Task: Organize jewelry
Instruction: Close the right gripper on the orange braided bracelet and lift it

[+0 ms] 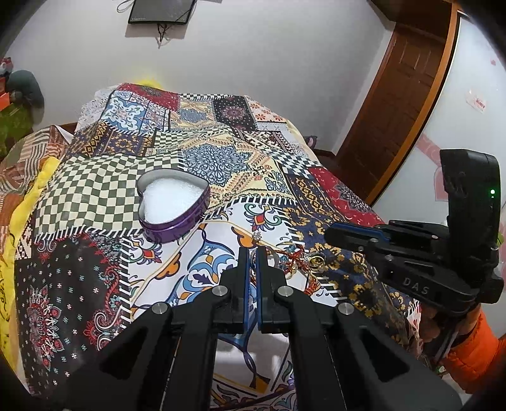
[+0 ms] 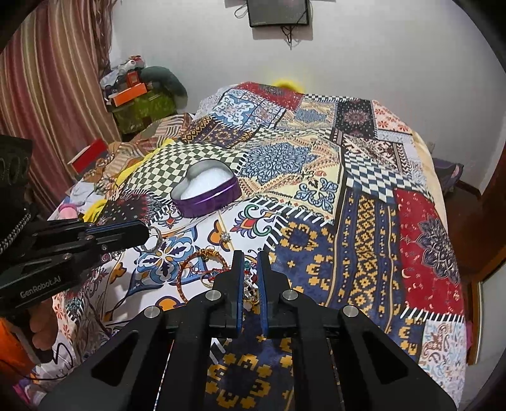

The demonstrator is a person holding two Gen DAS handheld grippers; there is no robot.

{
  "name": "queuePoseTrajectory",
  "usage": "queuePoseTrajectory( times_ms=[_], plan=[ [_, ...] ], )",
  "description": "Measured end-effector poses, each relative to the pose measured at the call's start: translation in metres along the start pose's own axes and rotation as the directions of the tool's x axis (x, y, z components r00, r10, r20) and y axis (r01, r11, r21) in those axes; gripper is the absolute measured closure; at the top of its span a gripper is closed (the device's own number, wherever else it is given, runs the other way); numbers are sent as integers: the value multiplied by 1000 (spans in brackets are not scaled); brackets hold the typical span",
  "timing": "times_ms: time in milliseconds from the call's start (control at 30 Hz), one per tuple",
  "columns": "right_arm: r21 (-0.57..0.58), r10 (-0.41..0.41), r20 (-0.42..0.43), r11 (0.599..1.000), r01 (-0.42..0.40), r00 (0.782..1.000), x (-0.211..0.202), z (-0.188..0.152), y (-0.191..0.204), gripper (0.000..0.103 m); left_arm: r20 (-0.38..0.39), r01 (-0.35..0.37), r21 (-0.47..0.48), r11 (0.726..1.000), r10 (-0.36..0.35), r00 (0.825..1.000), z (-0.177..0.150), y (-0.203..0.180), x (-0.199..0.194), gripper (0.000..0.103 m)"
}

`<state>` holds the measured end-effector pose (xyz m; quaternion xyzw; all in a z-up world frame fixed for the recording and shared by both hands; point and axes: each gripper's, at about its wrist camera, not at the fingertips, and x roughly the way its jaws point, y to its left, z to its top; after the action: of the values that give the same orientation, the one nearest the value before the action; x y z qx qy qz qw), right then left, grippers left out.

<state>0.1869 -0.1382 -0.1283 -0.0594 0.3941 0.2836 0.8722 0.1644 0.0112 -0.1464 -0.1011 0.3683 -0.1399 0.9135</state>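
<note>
Two grippers: both hover low over a bed (image 2: 363,221) covered with a patchwork bedspread.
Left gripper (image 1: 252,253): its jaws stand slightly apart, with only a narrow gap between the blue pads, and they hold nothing.
Below the left jaws: a small sparkling ring (image 1: 256,236) lies on the white flowered patch just beyond the fingertips, beside a thin gold chain (image 1: 240,225).
Right gripper (image 2: 251,256): its jaws are also a little apart, a narrow slot, pinching nothing that I can see.
Below the right jaws: a tangled jewelry pile (image 2: 249,284) with small rings and red thread lies between and under the fingertips; whether the pads touch it, I cannot tell.
Beside the pile: a red and gold bangle (image 2: 202,272) lies to the left of it, and a silver ring (image 2: 154,239) lies farther left, near the tip of the left gripper.
Heart-shaped tin (image 1: 174,202): purple, open, lined with white foam, on the bedspread beyond the jewelry, apart from it.
Background: a dark screen (image 2: 278,12) hangs on the white wall.
</note>
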Motion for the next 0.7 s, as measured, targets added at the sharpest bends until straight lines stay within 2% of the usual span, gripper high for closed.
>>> queuePoseTrajectory(
  times_ms=[133, 167, 200, 267, 433, 700],
  plan=[
    [3, -6, -17, 1000, 6, 1000, -1, -3, 2, 92, 3, -3, -4, 1000, 3, 1000, -1, 2, -4, 101],
    [7, 4, -27, 1000, -4, 1000, -1, -4, 2, 85, 2, -5, -4, 1000, 5, 1000, -1, 2, -5, 101],
    [11, 20, -45, 1000, -19, 999, 0, -6, 5, 72, 0, -6, -4, 1000, 6, 1000, -2, 3, -5, 101],
    [8, 30, -44, 1000, -30, 999, -1, -10, 10, 62, -4, -9, -5, 1000, 9, 1000, -3, 4, -6, 101],
    [-12, 67, -81, 998, -68, 994, 9, -18, 23, 62, -13, -17, -9, 1000, 17, 1000, -8, 9, -9, 101],
    [-28, 56, -151, 998, -61, 987, 32, -16, 31, 62, -18, -27, -33, 999, 26, 999, -13, 19, -11, 101]
  ],
)
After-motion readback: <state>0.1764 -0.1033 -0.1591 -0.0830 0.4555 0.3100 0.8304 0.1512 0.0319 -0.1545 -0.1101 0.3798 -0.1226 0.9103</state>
